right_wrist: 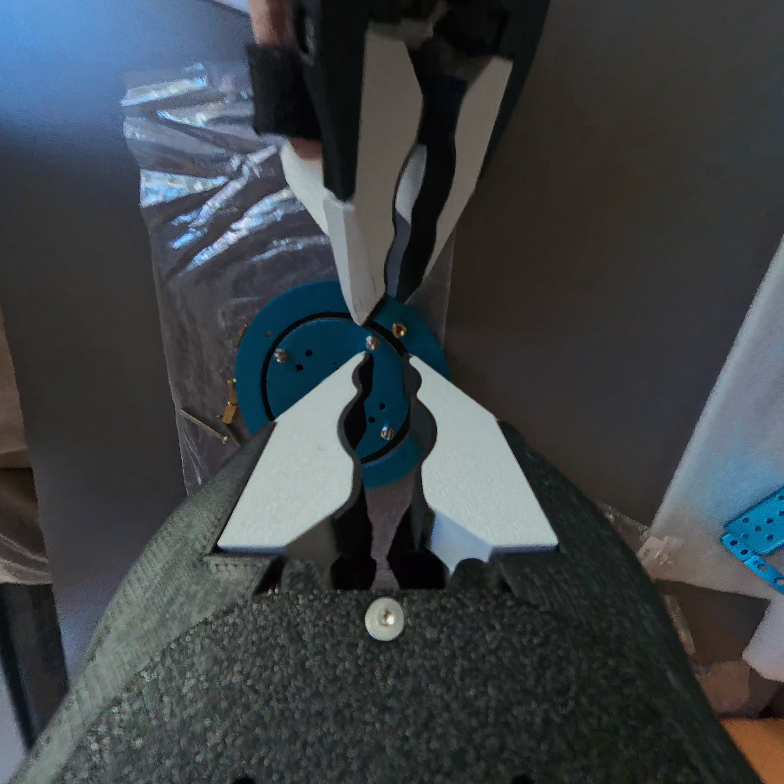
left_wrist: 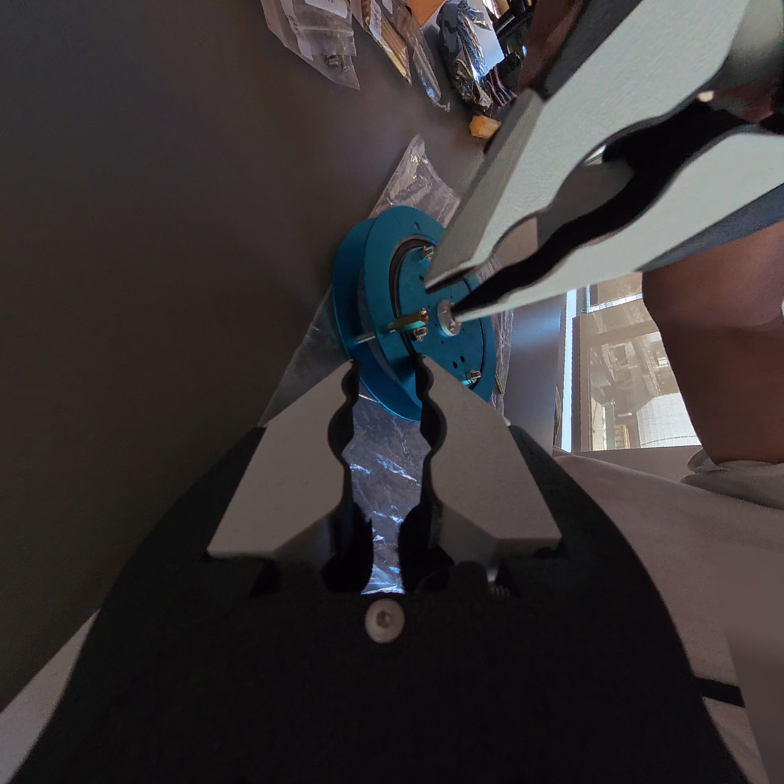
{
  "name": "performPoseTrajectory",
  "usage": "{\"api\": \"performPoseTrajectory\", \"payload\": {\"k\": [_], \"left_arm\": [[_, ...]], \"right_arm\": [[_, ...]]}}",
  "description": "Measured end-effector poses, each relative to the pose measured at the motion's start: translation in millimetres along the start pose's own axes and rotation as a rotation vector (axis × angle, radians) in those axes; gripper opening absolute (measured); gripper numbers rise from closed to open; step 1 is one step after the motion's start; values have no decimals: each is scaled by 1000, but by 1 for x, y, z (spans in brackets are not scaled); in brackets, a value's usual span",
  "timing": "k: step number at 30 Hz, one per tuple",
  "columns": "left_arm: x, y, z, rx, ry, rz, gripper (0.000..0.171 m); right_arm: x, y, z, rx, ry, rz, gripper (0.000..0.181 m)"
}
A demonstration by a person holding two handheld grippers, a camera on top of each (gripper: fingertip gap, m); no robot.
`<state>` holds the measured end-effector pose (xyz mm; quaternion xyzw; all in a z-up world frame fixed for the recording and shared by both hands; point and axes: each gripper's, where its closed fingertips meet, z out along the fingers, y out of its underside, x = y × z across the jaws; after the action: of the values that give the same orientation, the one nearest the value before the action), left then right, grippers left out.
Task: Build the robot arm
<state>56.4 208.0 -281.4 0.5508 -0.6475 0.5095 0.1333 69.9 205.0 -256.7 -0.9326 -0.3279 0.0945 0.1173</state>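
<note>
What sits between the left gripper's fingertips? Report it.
The rim of the blue disc assembly, with a clear plastic bag behind it; the left wrist view shows this.

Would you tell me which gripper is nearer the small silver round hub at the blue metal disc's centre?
Right. The right gripper has its jaws at the small silver round hub; the left gripper straddles the blue metal disc at its rim.

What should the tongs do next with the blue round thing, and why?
Probably nudge the right tongs a touch lower and close them on the small silver hub. Their tips sit right beside it, slightly apart, on the blue disc assembly, and the left tongs straddle its rim, seemingly steadying it.
</note>
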Motion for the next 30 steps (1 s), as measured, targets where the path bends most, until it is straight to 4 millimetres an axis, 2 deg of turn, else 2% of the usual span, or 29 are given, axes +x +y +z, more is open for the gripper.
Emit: {"api": "performPoseTrajectory", "payload": {"k": [2, 5, 8, 12, 17, 20, 25, 30], "left_arm": [[0, 0, 0, 1, 0, -2, 25], [0, 0, 0, 2, -4, 2, 25], [0, 0, 0, 2, -2, -3, 25], [-1, -1, 0, 6, -4, -1, 25], [0, -1, 0, 7, 7, -8, 24], [0, -1, 0, 7, 8, -6, 23], [0, -1, 0, 6, 13, -8, 23], [1, -1, 0, 6, 12, -8, 23]], "right_arm": [[-2, -13, 0, 65, 14, -43, 16], [-1, -21, 5, 81, 31, -69, 16], [-2, -16, 7, 52, -5, -37, 14], [0, -8, 1, 51, 1, -17, 15], [1, -15, 1, 65, 18, -42, 15], [0, -9, 7, 23, -3, -27, 15], [1, 2, 3, 17, -16, 8, 13], [-2, -8, 5, 84, -16, -8, 17]]}}
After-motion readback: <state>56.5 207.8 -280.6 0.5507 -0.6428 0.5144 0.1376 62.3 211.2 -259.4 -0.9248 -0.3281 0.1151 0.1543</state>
